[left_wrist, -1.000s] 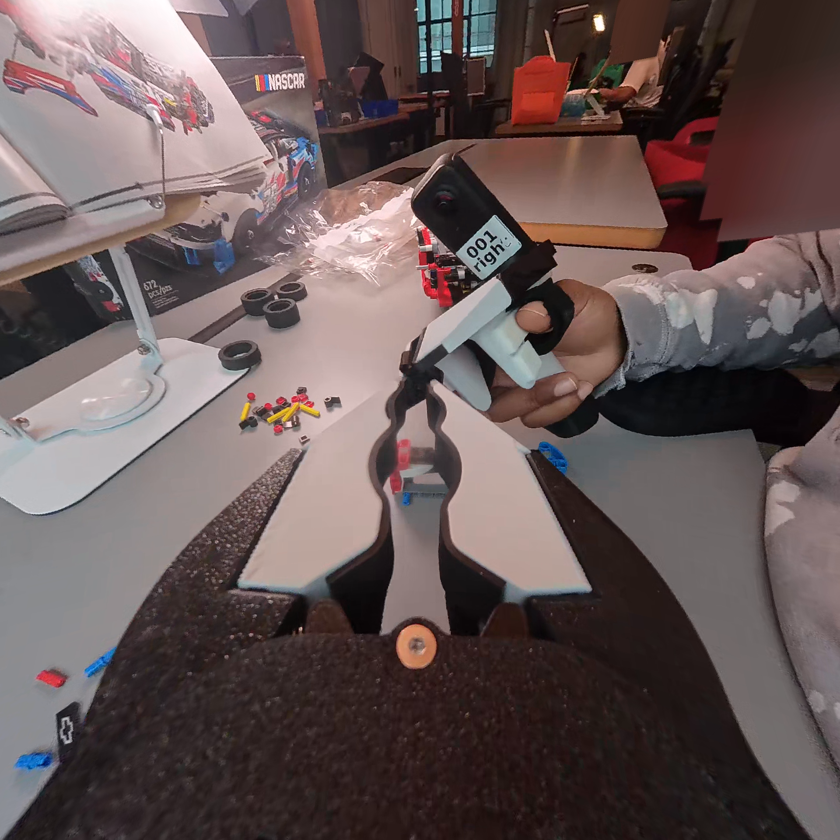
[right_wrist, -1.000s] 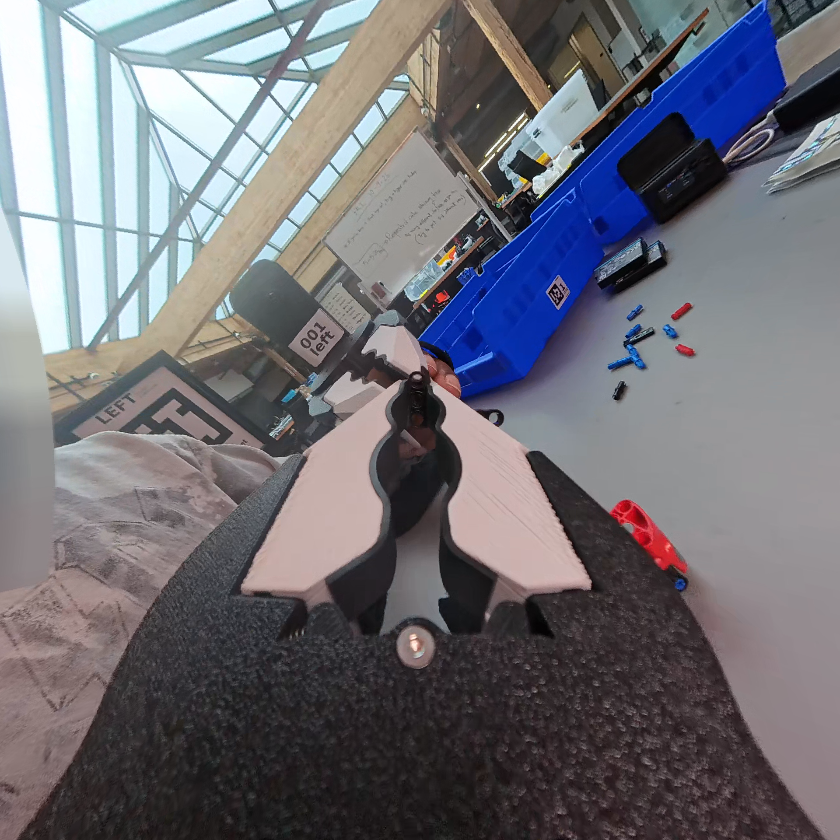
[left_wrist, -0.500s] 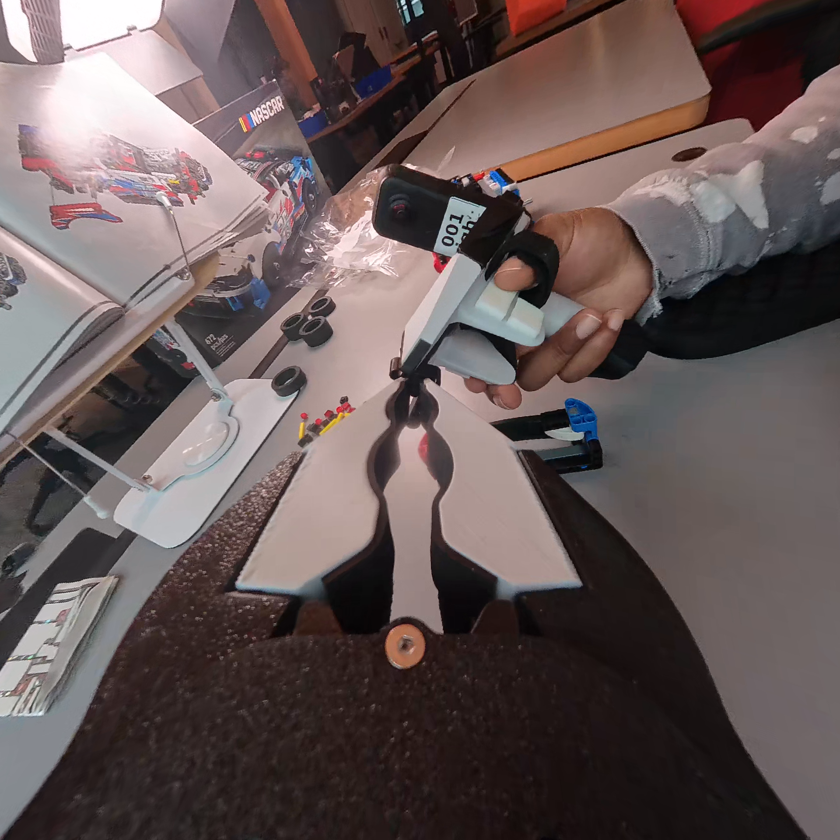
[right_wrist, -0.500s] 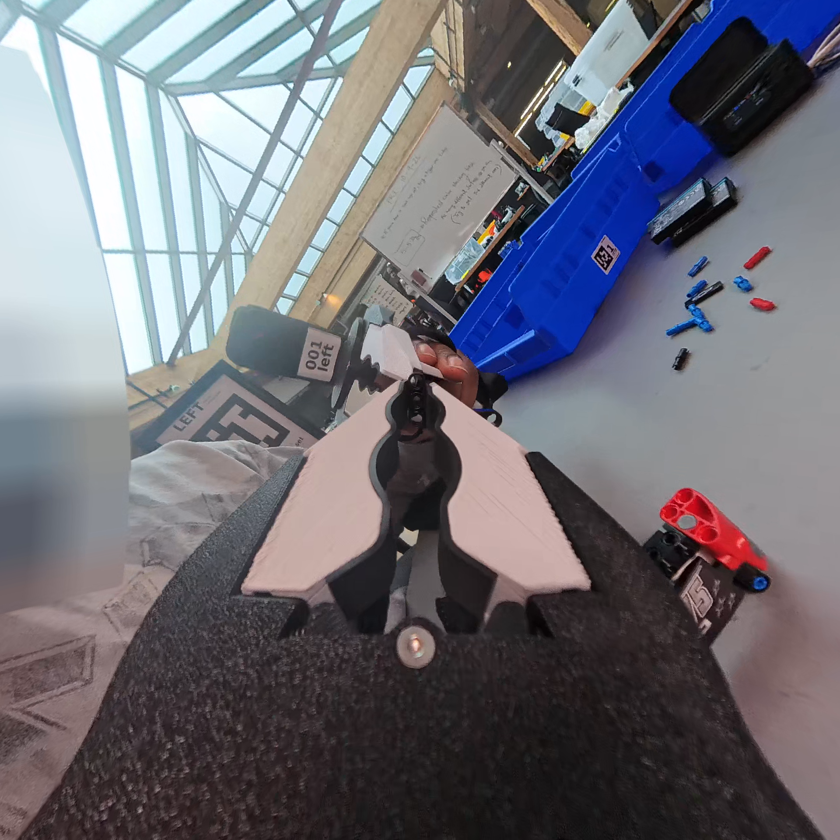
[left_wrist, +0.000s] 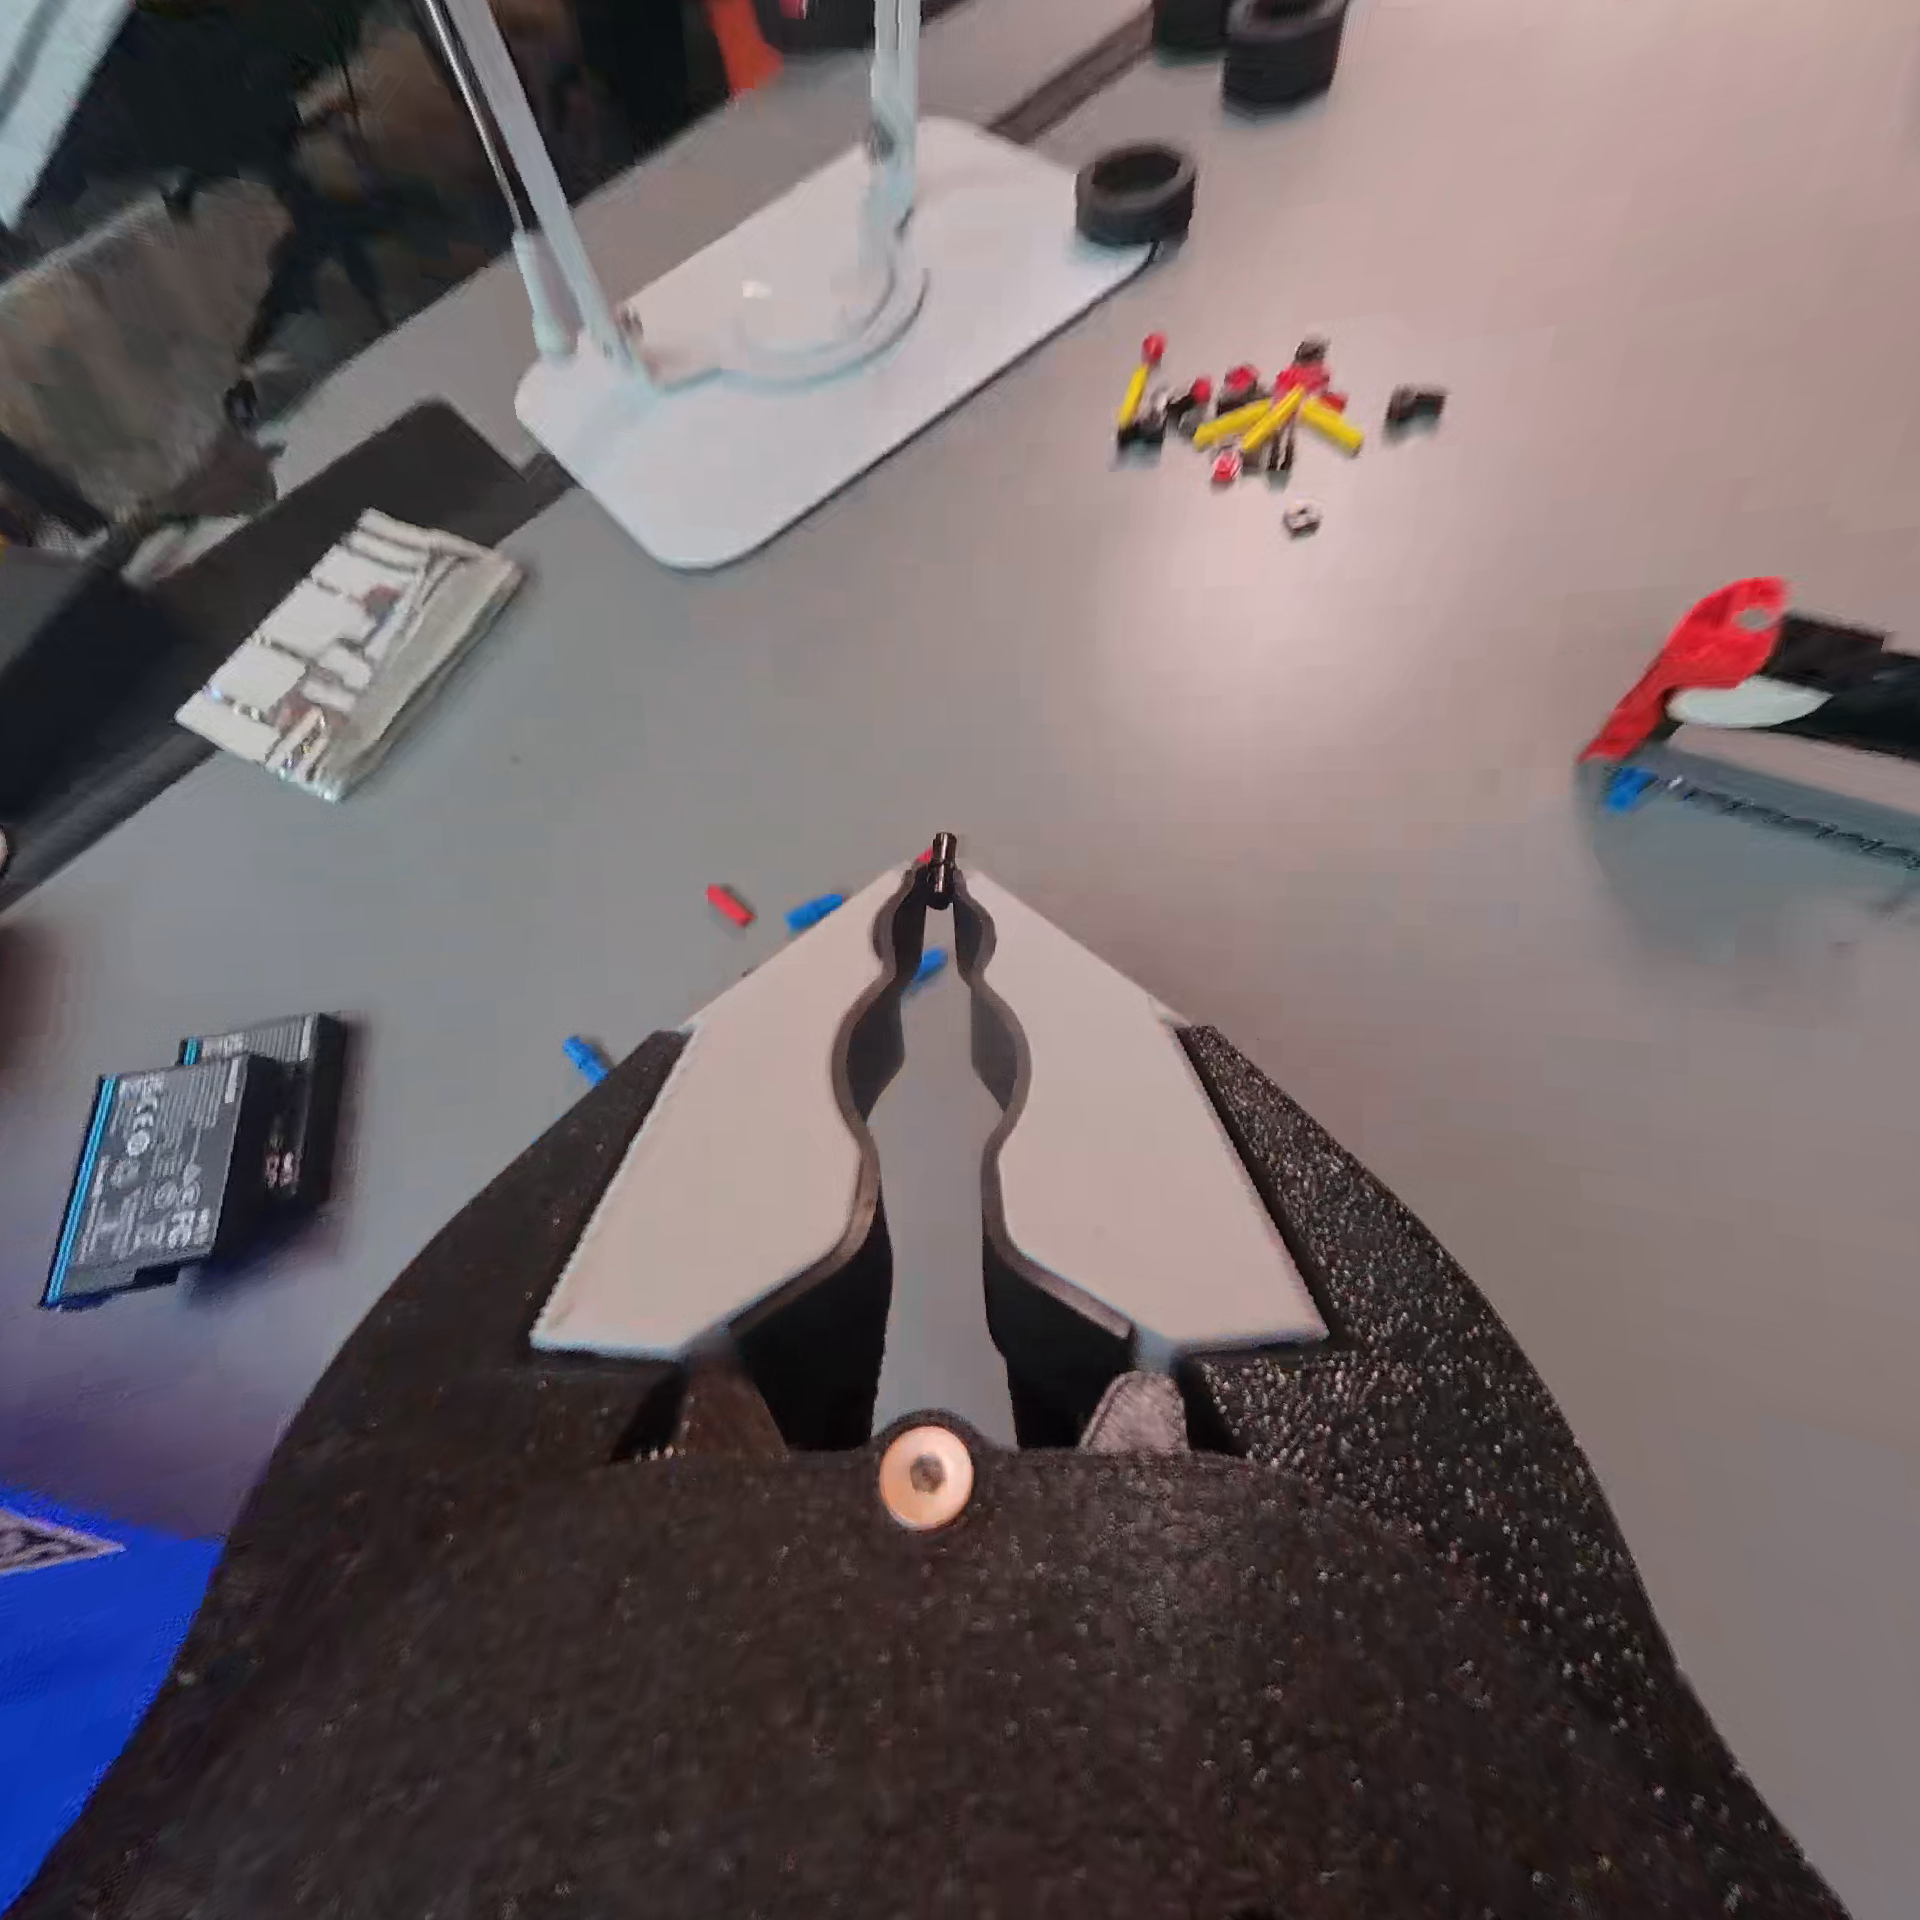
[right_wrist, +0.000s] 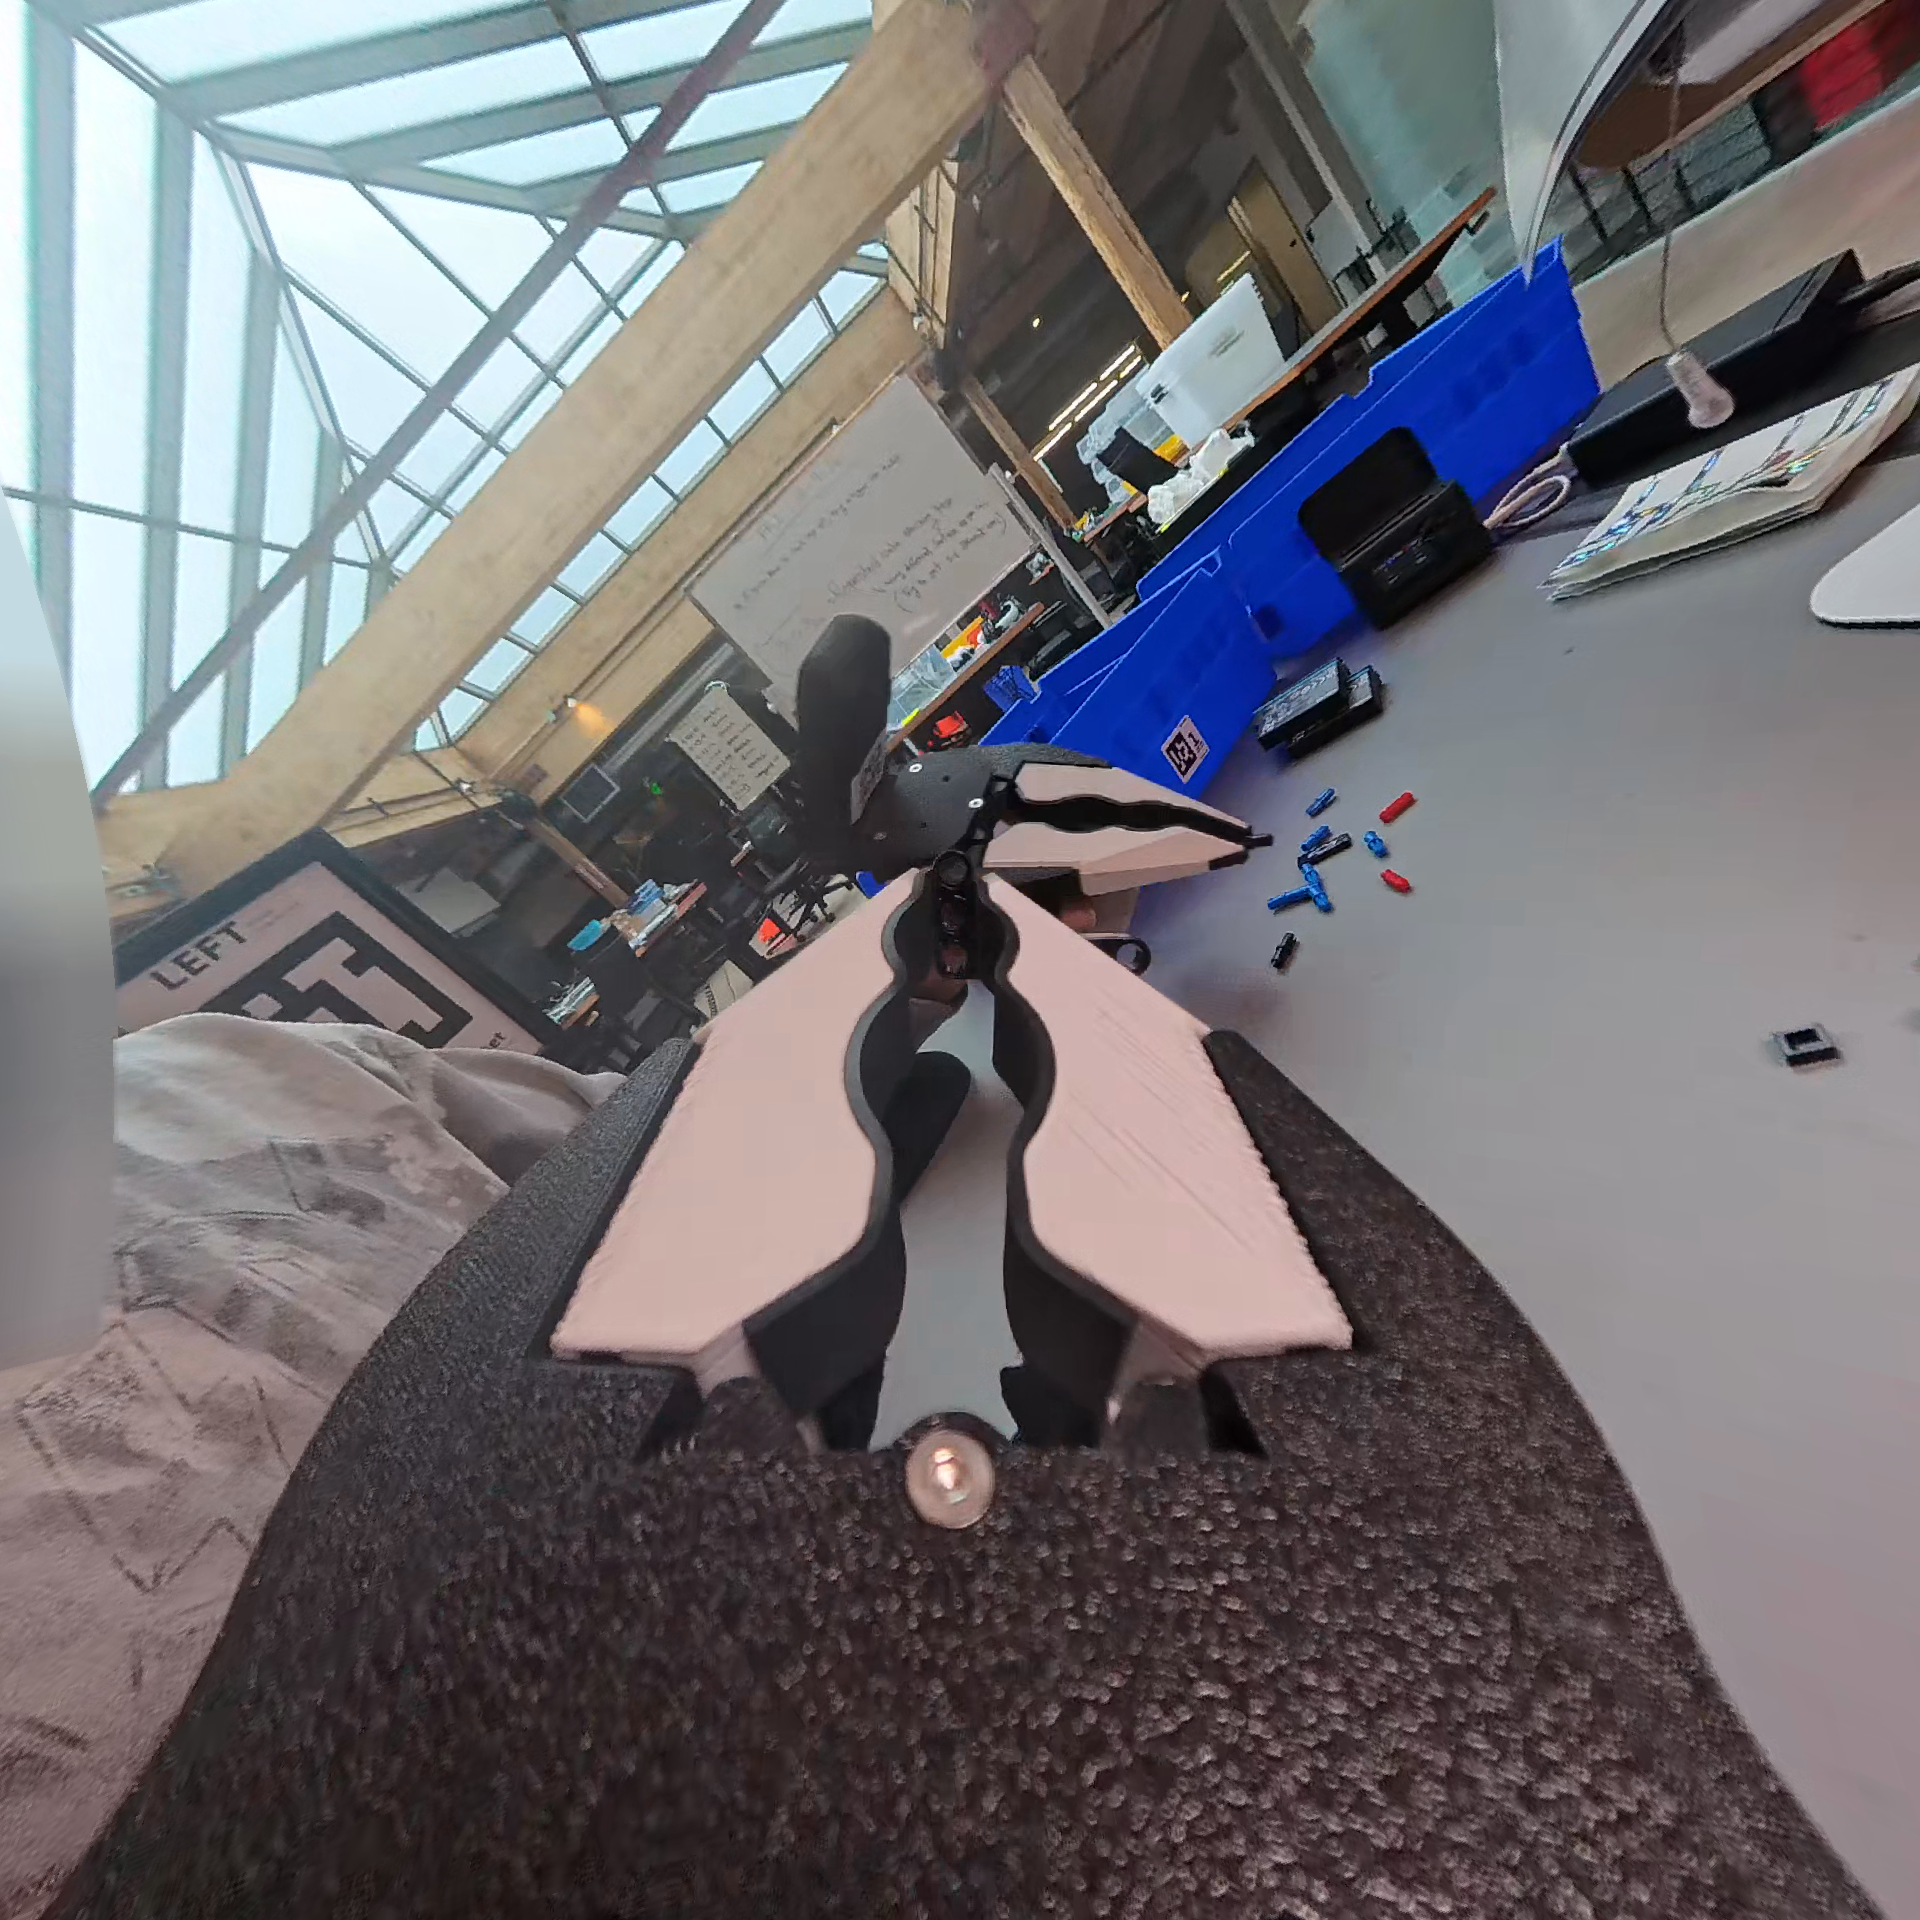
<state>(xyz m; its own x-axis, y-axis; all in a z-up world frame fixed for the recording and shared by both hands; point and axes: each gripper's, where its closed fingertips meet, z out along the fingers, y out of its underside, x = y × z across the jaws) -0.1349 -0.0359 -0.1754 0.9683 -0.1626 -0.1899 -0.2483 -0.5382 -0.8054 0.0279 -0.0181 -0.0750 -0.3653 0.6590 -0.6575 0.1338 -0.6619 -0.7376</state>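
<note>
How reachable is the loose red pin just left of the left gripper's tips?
Probably not for a grasp. The left gripper sits close to the red pin, only bare table between, but its jaws are shut on a small black pin, which would have to go first.

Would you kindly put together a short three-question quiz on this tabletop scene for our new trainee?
1. True or false: the left gripper is shut on a small black pin.
2. What lies next to the white stand base? A) a black tyre B) a cup C) scissors
3. Fill in: the right gripper pinches a ____ piece.

Key: 1 true; 2 A; 3 black.
</note>
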